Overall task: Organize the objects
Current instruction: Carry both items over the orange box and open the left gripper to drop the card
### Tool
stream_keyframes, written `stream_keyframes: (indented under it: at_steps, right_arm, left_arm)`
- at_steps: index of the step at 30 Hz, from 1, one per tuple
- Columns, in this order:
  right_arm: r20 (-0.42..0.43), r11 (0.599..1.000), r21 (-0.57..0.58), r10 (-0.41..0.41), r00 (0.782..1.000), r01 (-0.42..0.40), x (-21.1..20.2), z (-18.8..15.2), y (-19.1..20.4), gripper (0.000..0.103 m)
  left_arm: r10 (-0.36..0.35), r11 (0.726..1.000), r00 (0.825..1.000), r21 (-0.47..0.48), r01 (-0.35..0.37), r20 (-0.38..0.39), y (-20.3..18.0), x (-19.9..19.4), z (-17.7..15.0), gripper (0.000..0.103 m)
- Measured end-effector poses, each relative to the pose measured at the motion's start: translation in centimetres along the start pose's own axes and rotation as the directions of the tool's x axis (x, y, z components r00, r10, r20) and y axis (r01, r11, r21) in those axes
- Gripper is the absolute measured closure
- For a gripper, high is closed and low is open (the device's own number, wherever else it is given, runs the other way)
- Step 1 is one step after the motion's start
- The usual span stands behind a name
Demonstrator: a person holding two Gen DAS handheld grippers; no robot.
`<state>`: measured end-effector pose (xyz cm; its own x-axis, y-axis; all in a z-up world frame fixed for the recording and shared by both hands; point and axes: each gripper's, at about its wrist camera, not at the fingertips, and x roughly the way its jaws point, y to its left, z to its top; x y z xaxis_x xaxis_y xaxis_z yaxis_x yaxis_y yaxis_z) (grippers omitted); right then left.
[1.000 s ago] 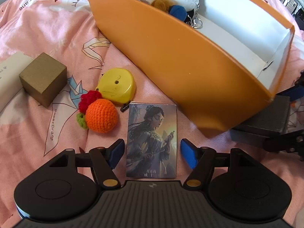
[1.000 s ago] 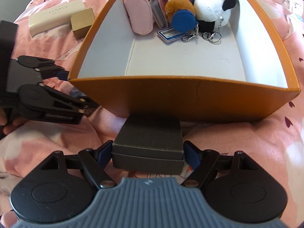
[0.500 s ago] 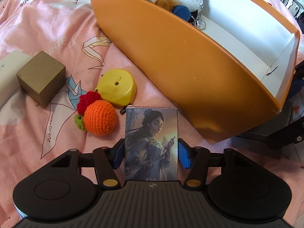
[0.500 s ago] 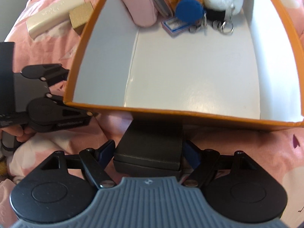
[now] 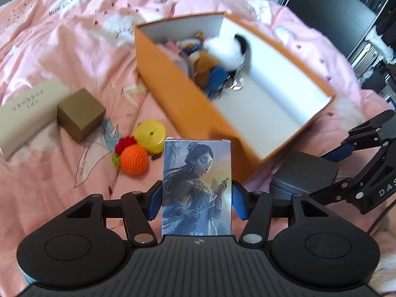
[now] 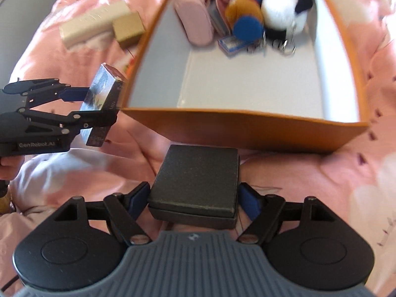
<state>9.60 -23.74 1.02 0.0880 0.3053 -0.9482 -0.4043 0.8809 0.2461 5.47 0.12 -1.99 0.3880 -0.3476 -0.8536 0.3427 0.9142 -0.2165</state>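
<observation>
On the pink bedsheet [image 5: 61,185] sits an open orange box [image 5: 173,91] holding plush keychains [image 6: 279,12]. Just near its end wall, the right gripper [image 6: 195,198] clamps a dark grey box [image 6: 198,178]; leftward, the left gripper [image 5: 197,199] grips an illustrated card box [image 5: 197,188], raised.

Pink printed bedspread [image 5: 61,37] fills scene; dark furniture [image 5: 346,7] at far right, daylit.

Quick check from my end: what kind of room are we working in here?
Most likely a bedroom at home: everything lies on a soft, rumpled pink bedspread printed with paper cranes. Small personal things are being sorted into an orange box, among them a plush keychain, and dark furniture stands beyond the bed.
</observation>
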Motion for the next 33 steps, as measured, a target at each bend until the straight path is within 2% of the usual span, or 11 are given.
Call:
stream_keyframes:
  at_steps: [4, 5, 9, 12, 16, 19, 26, 30, 33]
  right_arm:
    - [0.113, 0.999, -0.041, -0.007, 0.994, 0.012, -4.6, -1.1, 1.0, 0.025]
    - [0.15, 0.999, -0.049, -0.015, 0.989, 0.023, -5.9, -1.2, 1.2, 0.025]
    - [0.285, 0.994, -0.064, -0.061, 0.957, 0.083, -9.5, -0.5, 1.0, 0.025]
    - [0.339, 0.989, -0.064, -0.101, 0.935, 0.13, -10.4, 1.1, 0.0, 0.025]
    - [0.314, 0.974, -0.098, -0.165, 0.935, 0.204, -9.0, 4.1, -2.0, 0.025]
    - [0.28, 0.952, -0.166, -0.206, 0.938, 0.258, -6.9, 6.0, -3.2, 0.025]
    - [0.22, 0.891, -0.342, -0.233, 0.947, 0.299, -2.2, 8.0, -4.3, 0.025]
    - [0.195, 0.864, -0.413, -0.226, 0.954, 0.289, -0.8, 8.3, -4.3, 0.025]
    - [0.181, 0.844, -0.451, -0.231, 0.956, 0.29, -0.2, 8.2, -4.3, 0.025]
  left_arm:
    - [-0.048, 0.999, 0.998, -0.013, 0.049, 0.045, -1.1, -2.5, 2.1, 0.038]
    - [-0.058, 0.998, 0.997, -0.02, 0.059, 0.053, -1.6, -2.1, 3.6, 0.038]
    - [-0.089, 0.996, 0.993, -0.018, 0.09, 0.079, -3.6, -3.4, 6.6, 0.038]
    - [-0.081, 0.996, 0.994, -0.026, 0.083, 0.079, -4.7, -2.5, 9.4, 0.038]
    - [-0.044, 0.994, 0.999, -0.099, 0.042, -0.018, -4.5, 2.6, 13.1, 0.038]
    - [0.015, 0.994, 0.995, -0.11, -0.026, -0.099, -4.6, 6.3, 14.7, 0.038]
    - [0.074, 0.985, 0.962, -0.13, -0.111, -0.261, -4.9, 12.2, 16.2, 0.038]
    - [0.112, 0.979, 0.943, -0.128, -0.159, -0.312, -4.8, 14.2, 16.3, 0.038]
    - [0.143, 0.98, 0.931, -0.083, -0.181, -0.337, -5.3, 15.3, 16.2, 0.038]
